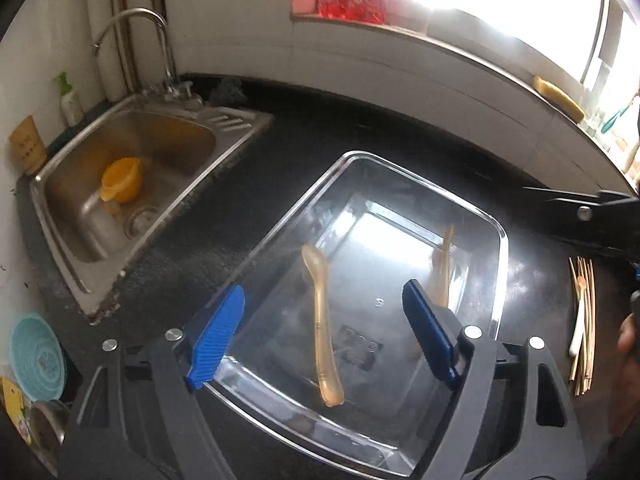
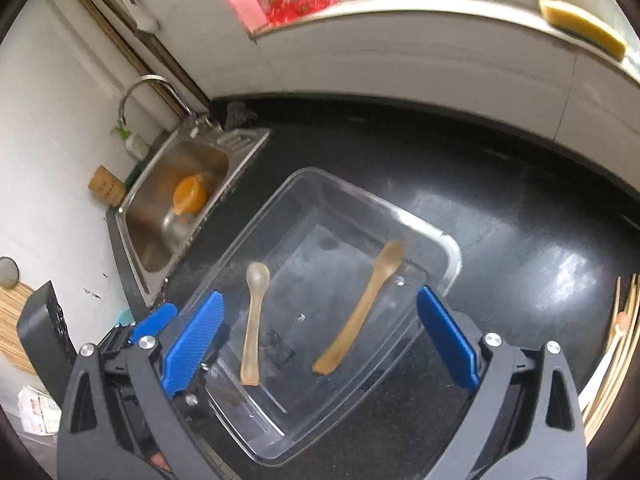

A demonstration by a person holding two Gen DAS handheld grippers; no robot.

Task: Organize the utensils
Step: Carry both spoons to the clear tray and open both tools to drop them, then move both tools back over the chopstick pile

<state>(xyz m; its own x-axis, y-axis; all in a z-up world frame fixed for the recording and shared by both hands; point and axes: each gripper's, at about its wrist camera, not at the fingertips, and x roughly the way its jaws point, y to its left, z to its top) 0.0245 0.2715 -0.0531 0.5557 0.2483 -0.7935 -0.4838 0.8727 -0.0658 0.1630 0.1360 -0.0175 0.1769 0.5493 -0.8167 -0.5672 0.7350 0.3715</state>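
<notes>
Both spoons are sitting in the clear bin [image 2: 448, 248] on the black tabletop [image 2: 520, 208] right now. The pale spoon [image 2: 253, 320] lies on the left with its bowl pointing far, and the amber spoon [image 2: 360, 312] is to its right, angled a bit. They're apart, not touching.

The left gripper [image 1: 324, 328] and the right gripper [image 2: 320, 336] both hang over the near side of the bin with jaws spread wide and nothing between the pads, so nothing's being held.

I'd guess the next thing to grab is the bundle of chopsticks [image 1: 584, 320] lying on the tabletop off to the right of the bin, with a white-handled utensil [image 1: 576, 336] tucked in among them.

Tips for doing it well, imo: clear the bin's rim before swinging right so you don't knock it, since thin plastic slides easily on that glossy top. Come at the sticks across their length near the middle, jaws straddling them, and close slowly. They're thin and may roll or fan out if pinched at one end.
</notes>
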